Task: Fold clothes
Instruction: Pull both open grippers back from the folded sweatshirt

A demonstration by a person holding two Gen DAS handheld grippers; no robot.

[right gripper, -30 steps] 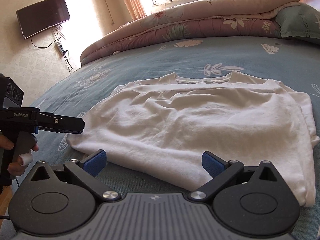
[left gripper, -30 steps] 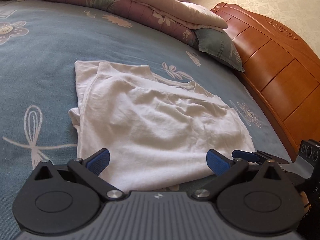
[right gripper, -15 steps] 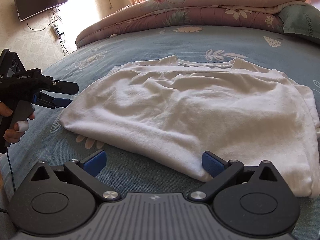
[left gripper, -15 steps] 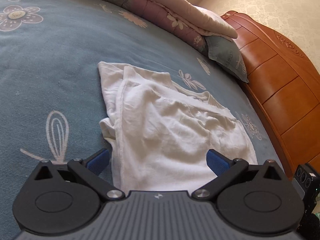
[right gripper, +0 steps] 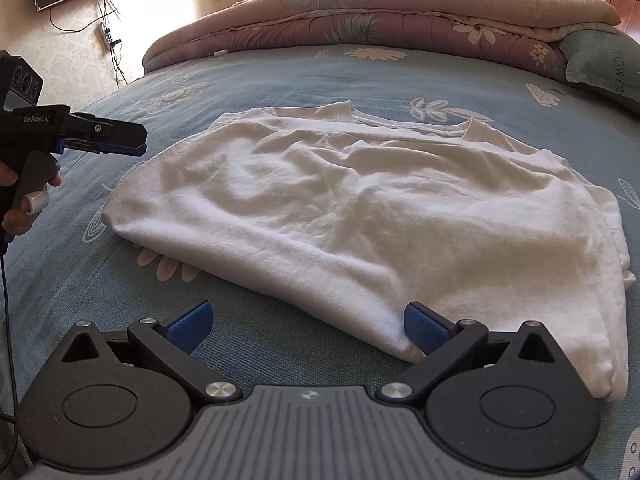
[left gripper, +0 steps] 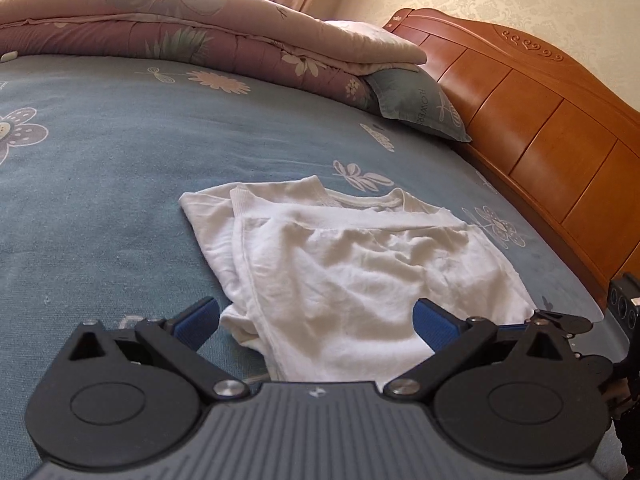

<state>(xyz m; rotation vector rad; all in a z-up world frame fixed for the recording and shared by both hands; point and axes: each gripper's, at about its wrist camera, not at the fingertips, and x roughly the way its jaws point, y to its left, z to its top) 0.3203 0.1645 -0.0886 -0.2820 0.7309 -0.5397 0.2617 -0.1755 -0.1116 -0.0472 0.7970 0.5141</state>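
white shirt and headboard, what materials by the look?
Shirt: soft matte knit, probably cotton; it creases limply and has a ribbed collar. Headboard: wood or wood veneer, glossy orange-brown varnish, with carved scrolls and panel seams; solid or veneer can't be told.

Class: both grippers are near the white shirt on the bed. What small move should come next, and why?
Probably ease both open grippers, left and right, forward to pinch the near edge of the shirt. It lies already folded once on the bed, and neither gripper holds it.
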